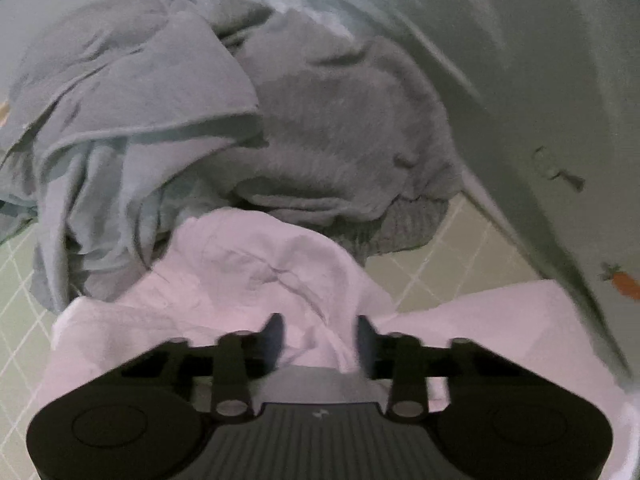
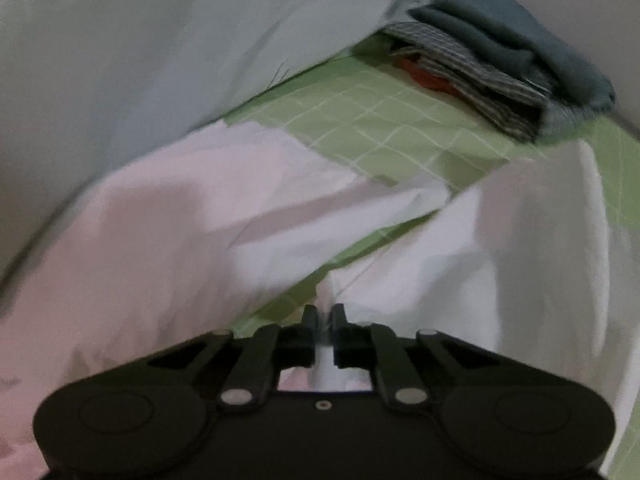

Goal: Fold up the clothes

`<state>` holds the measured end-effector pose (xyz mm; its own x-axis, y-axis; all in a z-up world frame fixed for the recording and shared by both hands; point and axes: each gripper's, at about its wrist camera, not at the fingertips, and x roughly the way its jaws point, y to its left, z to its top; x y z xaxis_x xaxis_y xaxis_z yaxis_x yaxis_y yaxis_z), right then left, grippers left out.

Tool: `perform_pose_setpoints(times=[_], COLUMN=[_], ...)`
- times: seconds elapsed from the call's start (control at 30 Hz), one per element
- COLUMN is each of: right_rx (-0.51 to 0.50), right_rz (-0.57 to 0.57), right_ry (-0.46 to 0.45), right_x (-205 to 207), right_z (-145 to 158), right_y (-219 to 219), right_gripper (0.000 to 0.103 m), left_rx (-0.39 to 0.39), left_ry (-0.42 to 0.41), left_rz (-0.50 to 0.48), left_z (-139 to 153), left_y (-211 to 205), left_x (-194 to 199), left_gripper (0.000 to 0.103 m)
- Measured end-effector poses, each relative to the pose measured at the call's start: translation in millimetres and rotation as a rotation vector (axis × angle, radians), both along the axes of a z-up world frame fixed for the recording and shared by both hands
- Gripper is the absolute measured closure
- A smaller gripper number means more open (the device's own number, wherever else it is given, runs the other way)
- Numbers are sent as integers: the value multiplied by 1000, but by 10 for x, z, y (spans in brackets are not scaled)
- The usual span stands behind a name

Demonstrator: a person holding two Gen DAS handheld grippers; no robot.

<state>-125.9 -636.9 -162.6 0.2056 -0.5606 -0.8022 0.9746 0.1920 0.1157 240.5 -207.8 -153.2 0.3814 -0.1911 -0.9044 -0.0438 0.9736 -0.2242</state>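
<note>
Green checked sheet (image 2: 384,120) bears rumpled white garment (image 2: 200,208), right tool (image 2: 324,320) pinching it, left tool (image 1: 320,332) wide.

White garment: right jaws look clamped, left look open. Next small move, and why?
Probably close the left gripper on the bunched fold of the white garment between its open jaws. The right gripper already pinches a fold of that cloth, so a second grip would let both lift and spread it over the green checked sheet, away from the grey pile.
</note>
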Motion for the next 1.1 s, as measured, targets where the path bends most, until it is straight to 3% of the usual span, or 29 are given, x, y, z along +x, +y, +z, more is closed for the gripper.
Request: perform_pose_setpoints(times=[0.03,0.13,0.33,0.5,0.6,0.73,0.87,0.97,1.1], right_rx=[-21,-85,-241,-293,-265,-139,25,142,127], right_rz=[2,7,19,66,125,158,179,182,192], right_ry=[-13,-51,-105,-129,-88,-80,-90,-120,-170], right_x=[-68,-272,-931,-1623,-1905,-2158,-2341,-2415,-2512], right_z=[84,334,952,1147,1026,774,396,187,247], right_y=[58,232,749,1253,1537,1762,1753,1708,1654], right_gripper=[96,96,97,97,97,97,97,96,90], left_rx=[-34,-84,-132,-54,-44,-53,-77,-91,-98], left_ry=[-10,-62,-204,-365,-324,-251,-180,-171,-175], left_rz=[1,-14,-33,-45,-17,-6,-21,-38,-64], left_z=[74,348,878,1269,1235,1086,883,818,781], left_y=[46,168,644,1332,1622,1759,1659,1521,1330], left_x=[-44,-257,-883,-1575,-1879,-2217,-2431,-2425,-2407], left_gripper=[92,101,103,103,103,103,80,72,47])
